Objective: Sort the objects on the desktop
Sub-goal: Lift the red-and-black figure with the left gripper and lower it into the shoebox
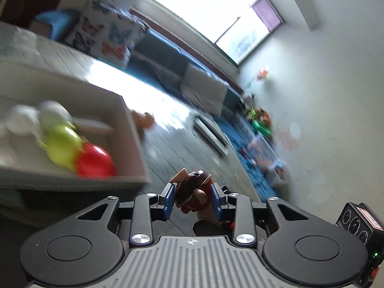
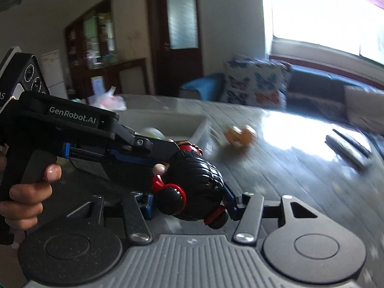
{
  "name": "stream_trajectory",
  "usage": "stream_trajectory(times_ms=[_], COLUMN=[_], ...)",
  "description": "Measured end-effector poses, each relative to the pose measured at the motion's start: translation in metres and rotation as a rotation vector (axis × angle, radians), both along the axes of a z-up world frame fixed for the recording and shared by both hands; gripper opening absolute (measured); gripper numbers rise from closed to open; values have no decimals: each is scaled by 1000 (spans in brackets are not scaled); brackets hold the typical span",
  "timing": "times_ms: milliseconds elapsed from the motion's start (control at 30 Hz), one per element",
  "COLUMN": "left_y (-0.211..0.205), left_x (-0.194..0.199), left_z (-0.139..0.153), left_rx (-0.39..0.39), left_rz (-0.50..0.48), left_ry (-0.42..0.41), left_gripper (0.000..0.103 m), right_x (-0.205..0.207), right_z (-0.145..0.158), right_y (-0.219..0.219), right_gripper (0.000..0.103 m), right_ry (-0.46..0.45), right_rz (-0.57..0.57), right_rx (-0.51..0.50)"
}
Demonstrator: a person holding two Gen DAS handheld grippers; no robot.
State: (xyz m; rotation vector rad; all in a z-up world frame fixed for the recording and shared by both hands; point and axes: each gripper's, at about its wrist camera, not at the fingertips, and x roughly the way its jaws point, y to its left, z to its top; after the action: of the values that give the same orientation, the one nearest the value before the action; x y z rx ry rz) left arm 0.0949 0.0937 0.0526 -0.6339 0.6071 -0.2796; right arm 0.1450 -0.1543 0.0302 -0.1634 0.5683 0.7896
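Observation:
My left gripper [image 1: 193,198] is shut on a small dark-red figurine [image 1: 194,187], its blue pads against both sides, held above the table. From the right wrist view that left gripper [image 2: 183,147] reaches in from the left in a person's hand [image 2: 26,199], with the figurine [image 2: 190,147] at its tip. My right gripper [image 2: 189,204] is shut on a bulky black toy figure with red bands [image 2: 192,187], which hides most of its pads. Both toys hang close together, just right of a grey bin [image 1: 129,129] that holds white, yellow-green and red balls [image 1: 94,160].
An orange-brown toy [image 2: 240,135] lies on the grey planked table [image 2: 276,168] beyond the bin [image 2: 199,129]. A flat dark device [image 2: 348,148] sits farther right. A blue sofa [image 2: 312,81] with a butterfly cushion [image 2: 254,84] stands behind the table.

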Motion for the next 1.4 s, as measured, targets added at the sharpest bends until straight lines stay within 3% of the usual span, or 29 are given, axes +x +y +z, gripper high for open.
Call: stream_trajectory(times_ms=[267, 633, 1133, 1400], left_y=[76, 152, 168, 162], left_x=[-11, 0, 5, 6], left_z=[19, 9, -30, -30], left_rx=[25, 55, 42, 86], left_rz=[162, 310, 340, 333], left_ry=[-24, 49, 178, 195], left_gripper=[34, 34, 32, 31], right_x=[26, 71, 92, 86], right_z=[19, 1, -36, -42], right_y=[86, 171, 202, 205], right_gripper=[54, 54, 54, 56], right_ry=[-16, 111, 279, 266], right_rz=[179, 307, 378, 375], right_rx=[22, 54, -42, -83])
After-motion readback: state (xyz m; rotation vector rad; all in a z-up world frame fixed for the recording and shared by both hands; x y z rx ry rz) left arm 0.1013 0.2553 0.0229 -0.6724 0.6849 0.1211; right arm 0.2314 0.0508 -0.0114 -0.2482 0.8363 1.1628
